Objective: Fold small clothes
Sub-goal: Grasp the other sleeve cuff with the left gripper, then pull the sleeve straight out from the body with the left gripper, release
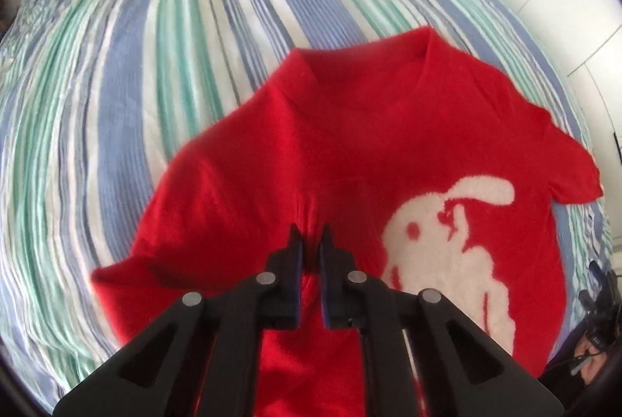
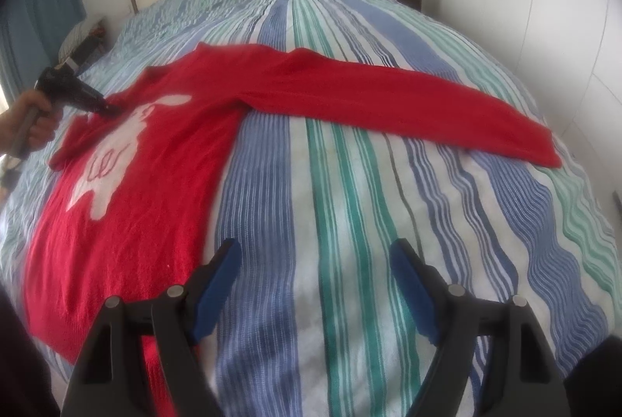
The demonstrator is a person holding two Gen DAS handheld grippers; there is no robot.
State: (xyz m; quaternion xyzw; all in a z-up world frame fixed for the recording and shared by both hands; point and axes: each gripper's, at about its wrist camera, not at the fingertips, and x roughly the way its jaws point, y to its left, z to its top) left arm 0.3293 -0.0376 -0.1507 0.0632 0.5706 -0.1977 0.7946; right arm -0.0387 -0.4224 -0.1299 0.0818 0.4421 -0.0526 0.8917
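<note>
While your left gripper (image 1: pixel 311 242) pinches the soft, limp red sweater (image 2: pixel 128 222) on the bed (image 2: pixel 350 183), your right gripper (image 2: pixel 315 284) hangs spread and empty; take the outstretched sleeve (image 2: pixel 408 102) by its cuff.

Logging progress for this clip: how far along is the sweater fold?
Early. The red sweater lies spread on the striped bedspread. In hand: the left gripper is pinching the fabric of one sleeve, folded over the chest. Left: the other sleeve lies stretched out, the body is unfolded, and the right gripper is open, holding nothing.
</note>
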